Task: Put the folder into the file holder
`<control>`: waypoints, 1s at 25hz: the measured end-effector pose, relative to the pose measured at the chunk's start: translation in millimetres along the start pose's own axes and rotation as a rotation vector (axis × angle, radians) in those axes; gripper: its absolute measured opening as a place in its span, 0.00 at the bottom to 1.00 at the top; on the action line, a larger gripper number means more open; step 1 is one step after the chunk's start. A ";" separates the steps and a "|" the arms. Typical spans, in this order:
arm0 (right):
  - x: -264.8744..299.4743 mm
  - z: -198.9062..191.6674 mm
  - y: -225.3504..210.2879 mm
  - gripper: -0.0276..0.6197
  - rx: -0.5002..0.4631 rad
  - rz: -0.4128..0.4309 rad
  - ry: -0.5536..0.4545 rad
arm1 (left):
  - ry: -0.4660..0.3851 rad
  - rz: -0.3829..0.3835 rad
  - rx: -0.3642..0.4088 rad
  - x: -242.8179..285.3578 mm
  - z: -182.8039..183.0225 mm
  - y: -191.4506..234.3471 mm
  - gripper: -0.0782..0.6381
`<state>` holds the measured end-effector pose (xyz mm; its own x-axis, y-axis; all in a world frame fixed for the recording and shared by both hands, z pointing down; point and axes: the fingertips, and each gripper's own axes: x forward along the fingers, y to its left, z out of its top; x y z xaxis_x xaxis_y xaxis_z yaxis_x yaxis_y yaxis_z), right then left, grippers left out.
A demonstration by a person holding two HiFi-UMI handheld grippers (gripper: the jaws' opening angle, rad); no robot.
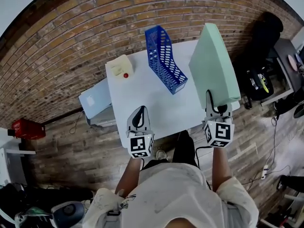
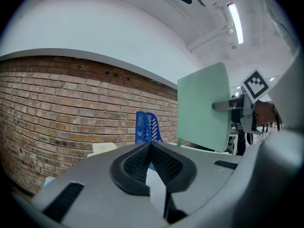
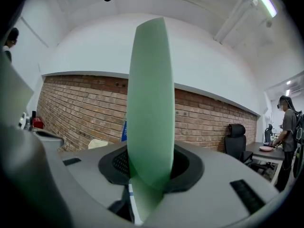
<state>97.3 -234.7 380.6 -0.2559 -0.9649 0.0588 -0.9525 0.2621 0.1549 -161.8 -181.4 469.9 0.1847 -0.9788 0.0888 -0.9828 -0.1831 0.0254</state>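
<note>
There are one white table (image 1: 156, 103), one blue file holder (image 1: 164, 60) at its far middle, one cream box (image 1: 119, 66) at its far left, one green folder (image 1: 216, 65) at the right, two grippers near, the left gripper (image 1: 141, 110) and the right gripper (image 1: 209, 99), and one red case (image 1: 27, 128) on the floor at the left.

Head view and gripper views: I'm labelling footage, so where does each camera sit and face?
Head view: on the person's head, facing steeply down at the table; forearms and torso show.
Left gripper view: on the left gripper, facing the brick wall along its shut jaws.
Right gripper view: on the right gripper, along jaws clamping the green folder.
Shared: all show the blue file holder.
</note>
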 end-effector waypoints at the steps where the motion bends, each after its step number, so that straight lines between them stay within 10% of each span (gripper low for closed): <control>1: 2.4 6.3 -1.0 0.27 0.002 0.001 -0.016 | -0.004 0.005 0.000 1.3 0.6 1.3 0.13; 25: 72.8 136.4 30.3 0.27 0.033 0.261 -0.361 | -0.019 0.142 0.008 57.2 19.9 19.0 0.13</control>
<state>27.3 -299.2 255.0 -0.5244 -0.8117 -0.2571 -0.8514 0.5029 0.1488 -170.1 -242.7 455.7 0.0432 -0.9965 0.0721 -0.9991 -0.0429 0.0058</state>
